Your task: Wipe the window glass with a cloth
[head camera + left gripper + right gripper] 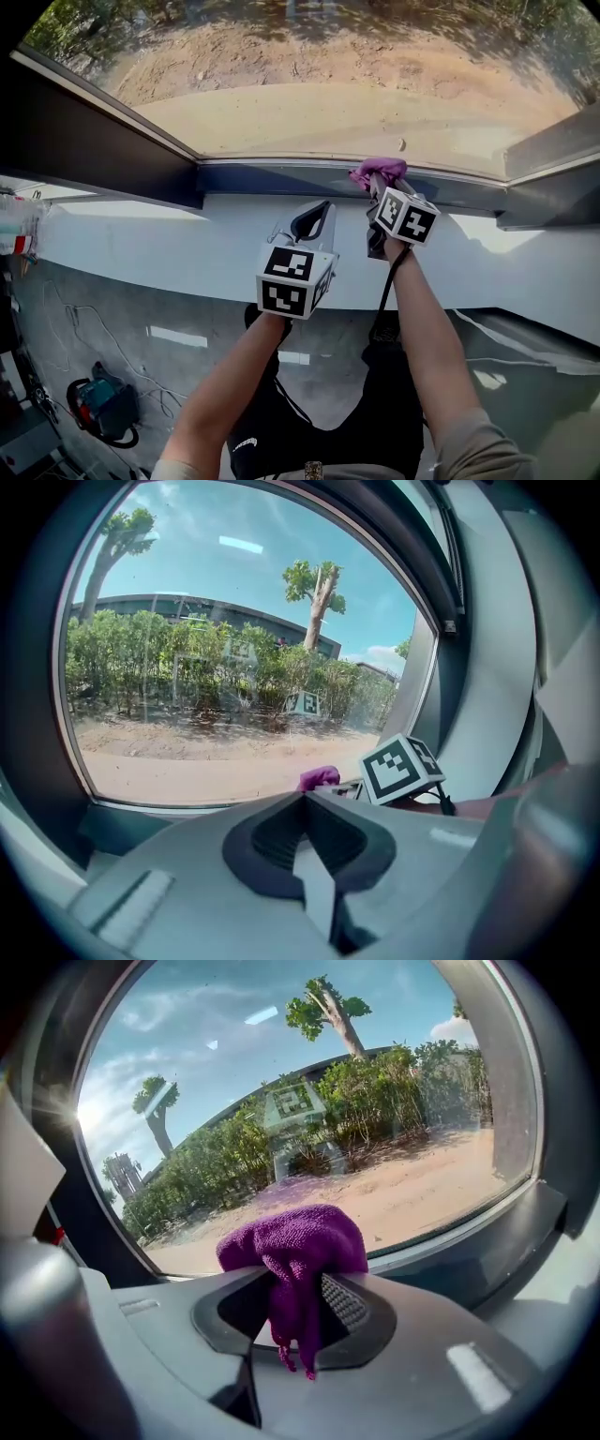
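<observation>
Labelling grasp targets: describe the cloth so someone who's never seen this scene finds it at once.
Start at the big window glass and drop to its dark lower frame, right of centre. There the right hand-held gripper is shut on a small bunched cloth. It's the only purple, fuzzy thing among grey and white surfaces.

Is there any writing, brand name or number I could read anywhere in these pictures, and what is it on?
No readable text anywhere.
Cubes on the left gripper and right gripper: only black-and-white square patterns, no letters.
White mark on the person's dark shorts: too small to read.
Shelf items with a red patch, far left: too blurred.
</observation>
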### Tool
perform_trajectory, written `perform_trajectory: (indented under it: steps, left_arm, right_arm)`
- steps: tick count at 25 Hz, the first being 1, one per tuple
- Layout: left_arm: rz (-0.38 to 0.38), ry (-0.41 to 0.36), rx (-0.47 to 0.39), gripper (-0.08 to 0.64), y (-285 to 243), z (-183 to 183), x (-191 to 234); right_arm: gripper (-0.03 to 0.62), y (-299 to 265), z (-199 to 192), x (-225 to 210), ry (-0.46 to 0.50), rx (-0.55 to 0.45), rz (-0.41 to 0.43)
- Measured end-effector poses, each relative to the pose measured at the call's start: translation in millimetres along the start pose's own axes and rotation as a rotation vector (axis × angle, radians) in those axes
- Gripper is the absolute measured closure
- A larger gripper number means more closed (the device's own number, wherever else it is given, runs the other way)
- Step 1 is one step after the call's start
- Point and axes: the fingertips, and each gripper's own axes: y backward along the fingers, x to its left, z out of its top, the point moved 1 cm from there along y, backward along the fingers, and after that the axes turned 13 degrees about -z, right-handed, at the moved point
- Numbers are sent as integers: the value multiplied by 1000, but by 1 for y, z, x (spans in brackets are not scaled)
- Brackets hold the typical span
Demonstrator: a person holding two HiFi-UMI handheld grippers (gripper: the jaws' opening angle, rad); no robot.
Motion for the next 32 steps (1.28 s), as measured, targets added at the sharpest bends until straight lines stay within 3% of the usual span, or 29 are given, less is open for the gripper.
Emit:
perform_trajectory:
  steps: [4,12,22,32]
  left_arm:
    - [-4,-4,-3,560,10,2,1]
    - [-25,-20,-36,560,35,35,-19]
    - [-47,-93,-107,560,71,108,-48]
    - [-60,-103,-209,560,109,172,-66]
  right_arm:
    - [446,19,13,21,20,-38,26]
    - [446,86,82,57,56,-165,66]
    - [446,191,187,97,55,-336,130]
    - [446,286,282,144,57,-537,223]
